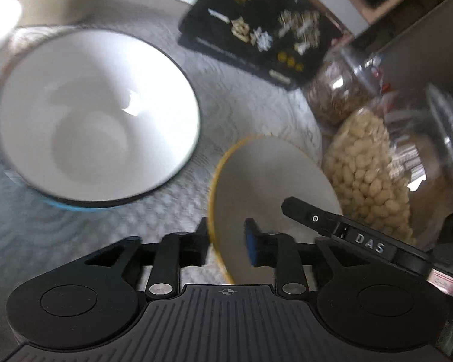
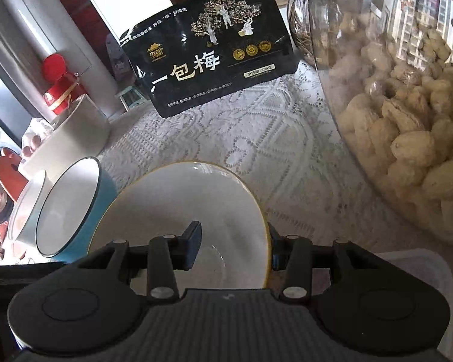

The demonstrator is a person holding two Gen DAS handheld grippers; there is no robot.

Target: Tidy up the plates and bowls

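**Both grippers on the yellow-rimmed bowl**

In the left wrist view, a blue bowl [image 1: 96,114] with a white, empty inside stands upright on the lace cloth [image 1: 241,114], its mouth facing up. To its right the small yellow-rimmed bowl [image 1: 268,181] is tilted, its near rim passing between the fingers of the left gripper [image 1: 226,241]: one finger outside the wall, the blue-padded one inside, closed narrowly on the rim. A black clip marked "DAS" [image 1: 368,242] reaches in from the right. Behind lies a black box [image 1: 256,21], blurred. At far right a clear jar [image 1: 365,163] holds peanuts in the shell; another jar behind it holds something brown that I cannot identify.

In the right wrist view, a white cup [image 2: 27,205] sits at far left, just beside the blue bowl [image 2: 72,208]. The yellow-rimmed bowl [image 2: 181,208] is empty, its open side toward the camera. The right gripper [image 2: 235,247] pinches its right rim, one finger inside, one outside. The black box [image 2: 211,51] stands behind, reading "一包梅". The peanut jar [image 2: 401,105] fills the right side, near the bowl.
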